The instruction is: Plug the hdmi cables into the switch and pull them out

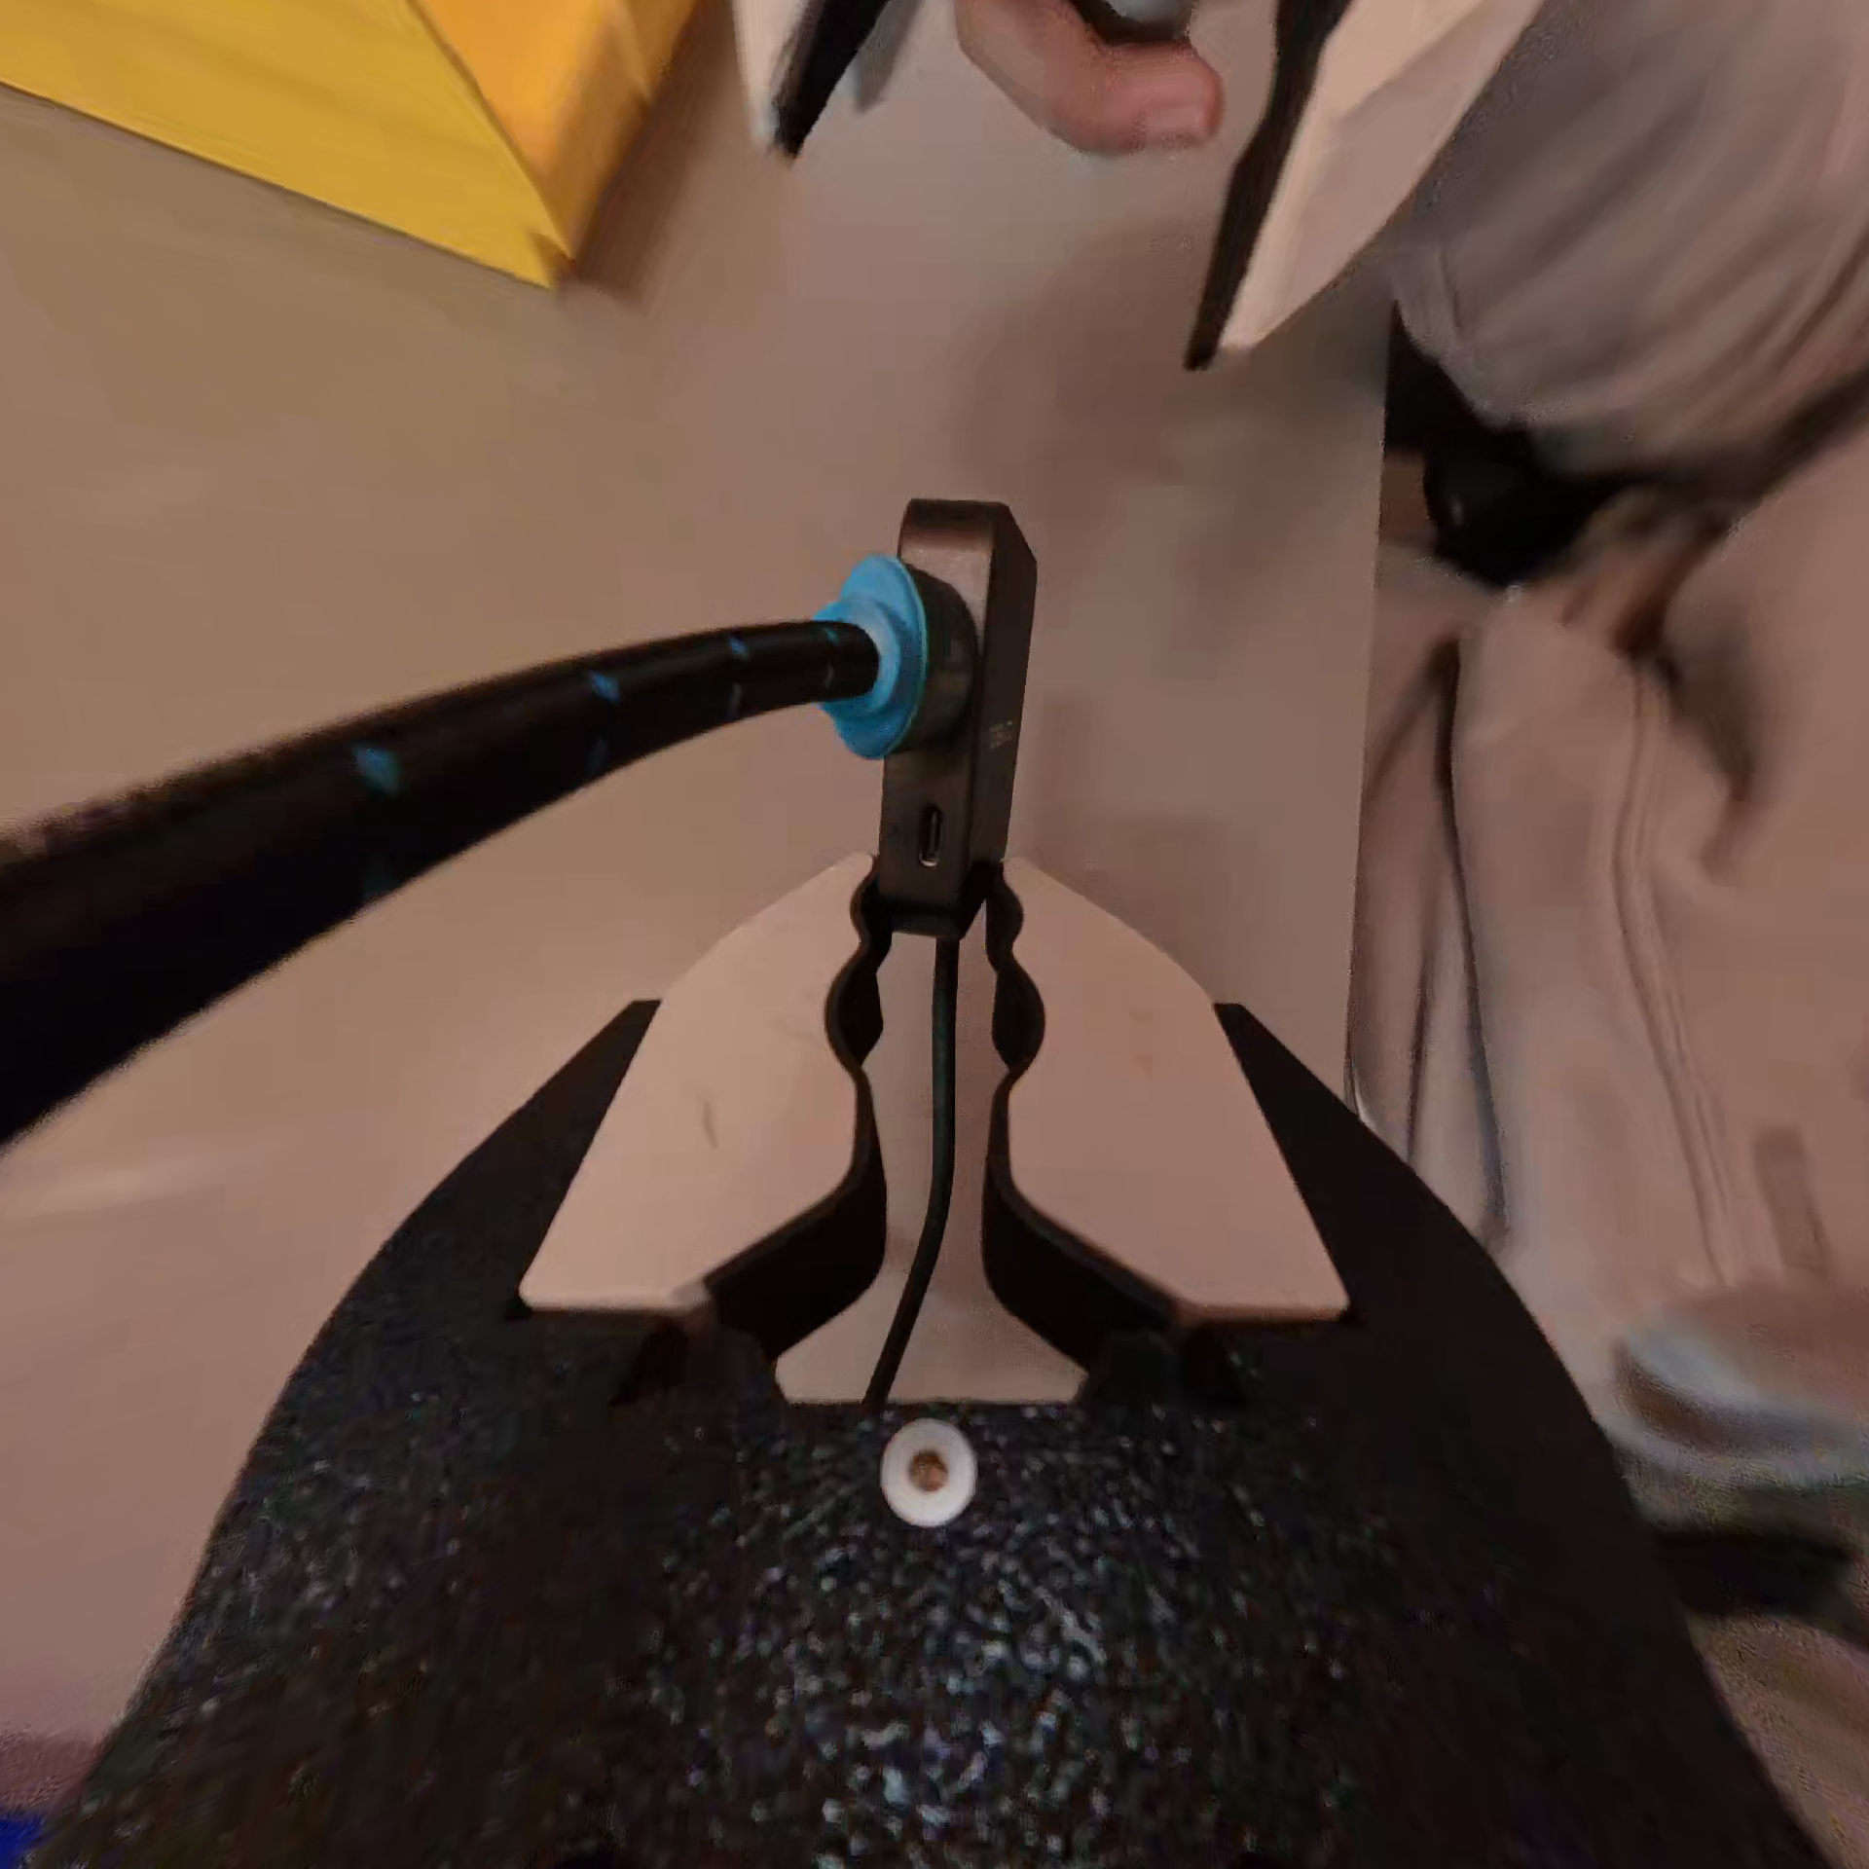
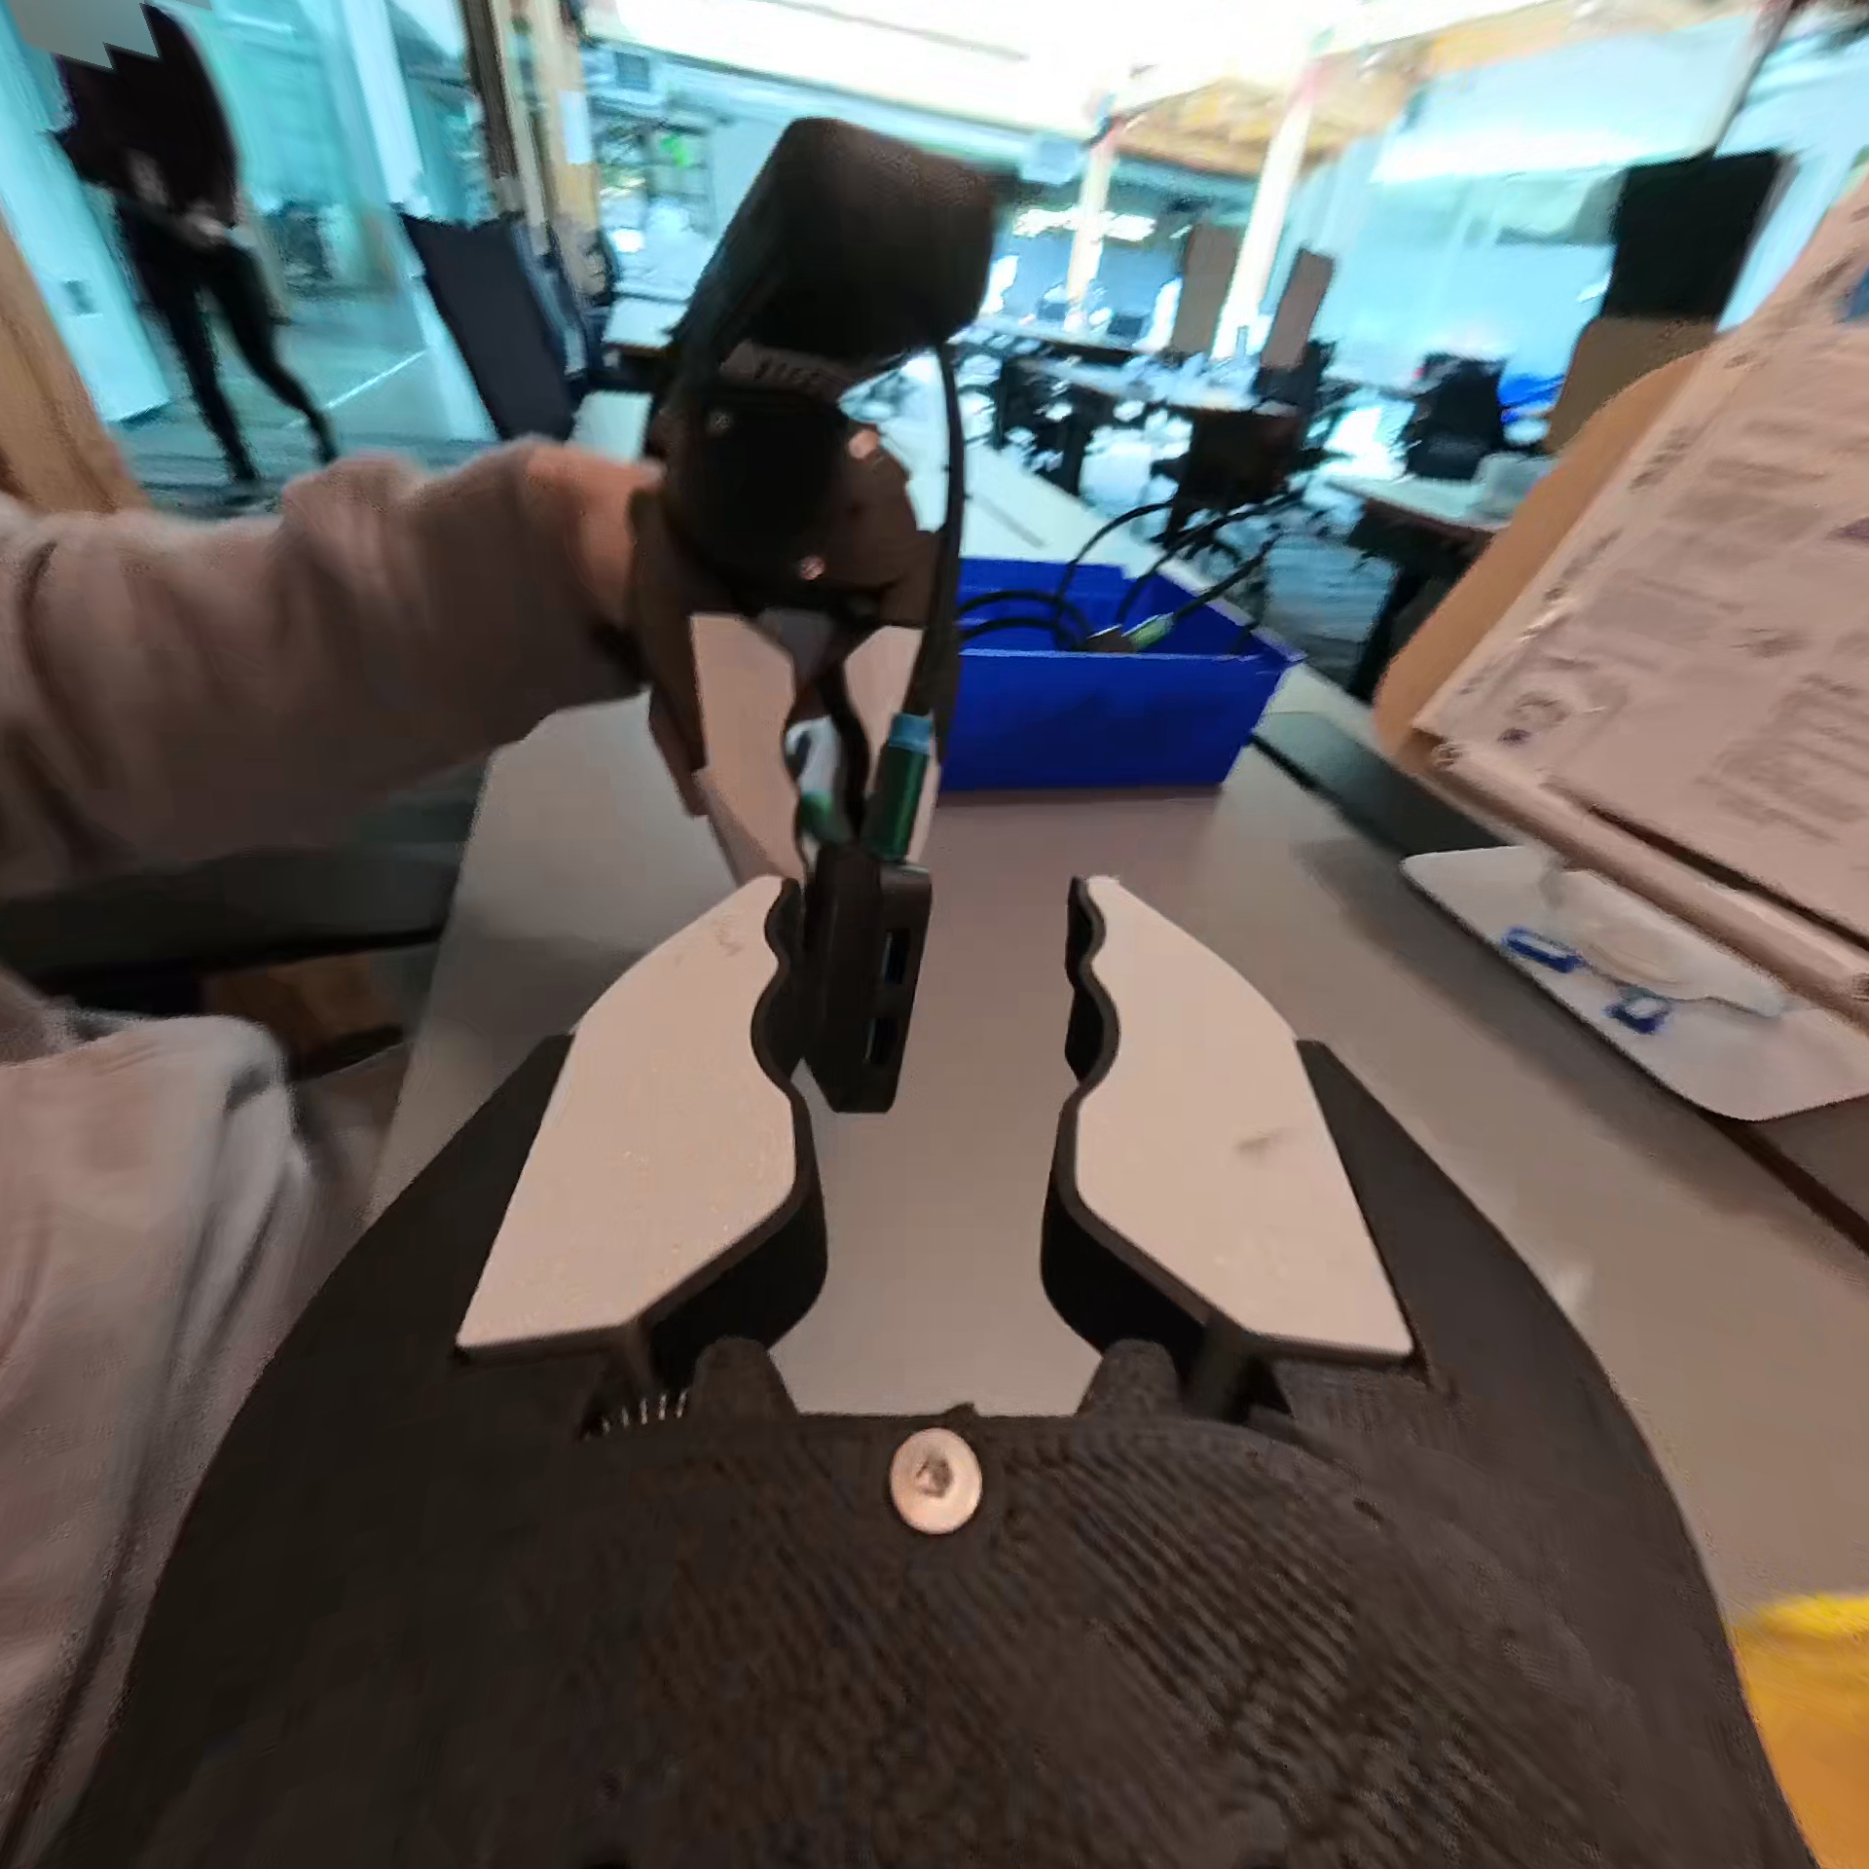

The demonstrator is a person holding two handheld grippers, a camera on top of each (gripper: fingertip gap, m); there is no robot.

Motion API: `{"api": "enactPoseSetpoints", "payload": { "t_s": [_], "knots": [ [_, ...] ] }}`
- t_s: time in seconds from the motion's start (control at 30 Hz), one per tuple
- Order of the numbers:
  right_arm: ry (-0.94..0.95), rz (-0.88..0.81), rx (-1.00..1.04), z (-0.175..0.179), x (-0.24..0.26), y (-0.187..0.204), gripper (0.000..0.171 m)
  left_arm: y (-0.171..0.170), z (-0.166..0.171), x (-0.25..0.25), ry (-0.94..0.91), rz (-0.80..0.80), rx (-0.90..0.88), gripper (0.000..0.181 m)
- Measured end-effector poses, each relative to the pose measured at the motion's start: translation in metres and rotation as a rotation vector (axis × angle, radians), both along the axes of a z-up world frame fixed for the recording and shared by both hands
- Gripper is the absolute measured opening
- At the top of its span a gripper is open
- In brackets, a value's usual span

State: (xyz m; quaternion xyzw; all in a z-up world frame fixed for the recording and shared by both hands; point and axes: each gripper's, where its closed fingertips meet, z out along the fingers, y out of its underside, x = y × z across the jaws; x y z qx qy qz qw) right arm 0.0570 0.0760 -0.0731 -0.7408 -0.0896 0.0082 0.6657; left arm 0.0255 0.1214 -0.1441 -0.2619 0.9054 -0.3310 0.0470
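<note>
In the left wrist view my left gripper [image 1: 928, 890] is shut on the lower end of a dark slim switch [image 1: 961, 708], held upright above the table. A thick black HDMI cable [image 1: 405, 779] with a blue collar [image 1: 870, 657] is plugged into the switch's left side. A thin black lead [image 1: 936, 1113] runs down from the switch between my fingers. In the right wrist view my right gripper [image 2: 936, 910] is open and empty. The switch [image 2: 865, 991] hangs just inside its left finger [image 2: 657, 1113], with the cable's plug [image 2: 895, 789] on top. The left gripper [image 2: 799, 506] holds it from above.
A blue bin [image 2: 1102, 708] with several cables stands on the table [image 2: 1264, 1011] behind the switch. Padded envelopes and papers [image 2: 1669, 627] lie at the right. Yellow envelopes [image 1: 303, 111] lie at the far left in the left wrist view. A person's torso in a beige jacket [image 1: 1618, 708] is on the right.
</note>
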Motion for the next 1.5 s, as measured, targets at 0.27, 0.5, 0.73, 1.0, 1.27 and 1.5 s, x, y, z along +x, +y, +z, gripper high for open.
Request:
{"api": "enactPoseSetpoints", "payload": {
  "t_s": [0.27, 0.5, 0.73, 1.0, 1.27, 1.5],
  "knots": [
    [-0.042, 0.169, -0.212, -0.048, -0.037, 0.024, 0.022, 0.002, -0.007, -0.016, 0.119, -0.219, 0.265, 0.017],
    [0.023, 0.172, -0.349, -0.076, -0.035, 0.033, 0.016, 0.015, -0.023, -0.01, 0.078, -0.275, 0.439, 0.017],
    [0.284, 0.136, -0.213, -0.07, -0.015, 0.046, 0.014, 0.024, -0.009, -0.009, 0.108, -0.235, 0.502, 0.062],
    [0.585, 0.205, -0.157, -0.045, -0.016, 0.039, 0.013, -0.001, 0.025, -0.064, 0.447, -0.397, 0.239, 0.048],
    [0.871, 0.228, 0.029, -0.03, 0.001, 0.043, 0.014, -0.073, 0.086, -0.074, 0.249, -0.61, -0.233, 0.052],
    [1.192, 0.135, 0.375, -0.003, 0.046, 0.03, 0.014, -0.101, 0.087, -0.015, -0.452, -0.262, -0.198, 0.065]
  ]
}}
